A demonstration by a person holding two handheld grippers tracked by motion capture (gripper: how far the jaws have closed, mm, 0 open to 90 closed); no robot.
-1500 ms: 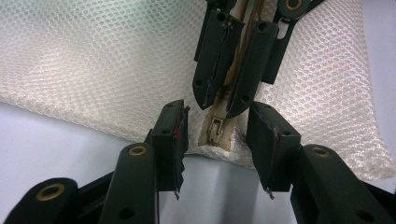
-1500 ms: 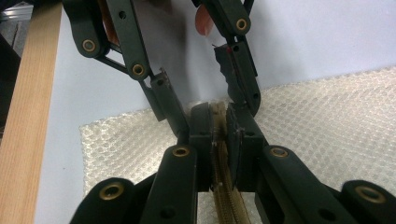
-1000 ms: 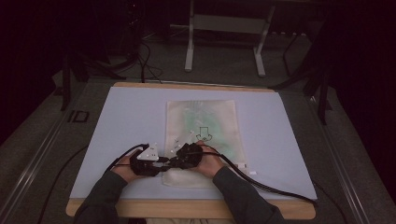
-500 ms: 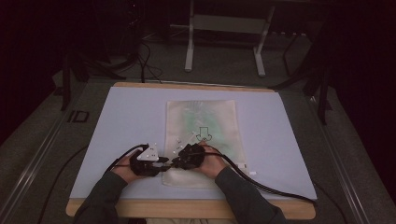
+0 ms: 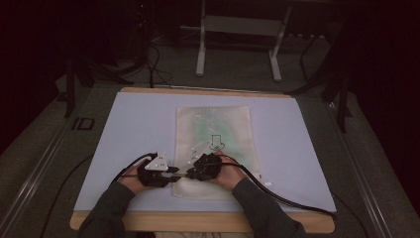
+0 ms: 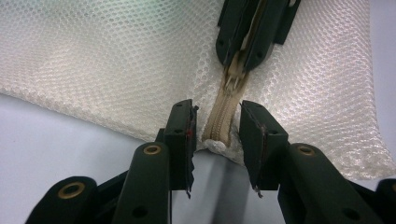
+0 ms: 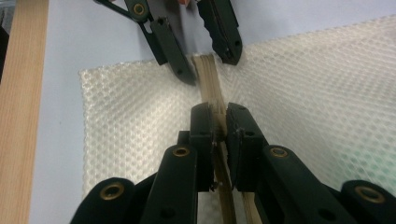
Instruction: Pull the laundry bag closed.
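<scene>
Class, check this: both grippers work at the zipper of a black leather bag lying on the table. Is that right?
Not quite. The bag is white mesh, not black leather, as the left gripper view shows. Both the left gripper and right gripper are at its zipper.

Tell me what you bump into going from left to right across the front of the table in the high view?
Left sleeve → left hand → left gripper → right gripper → right hand → black cable, all over the mesh bag and table.
</scene>
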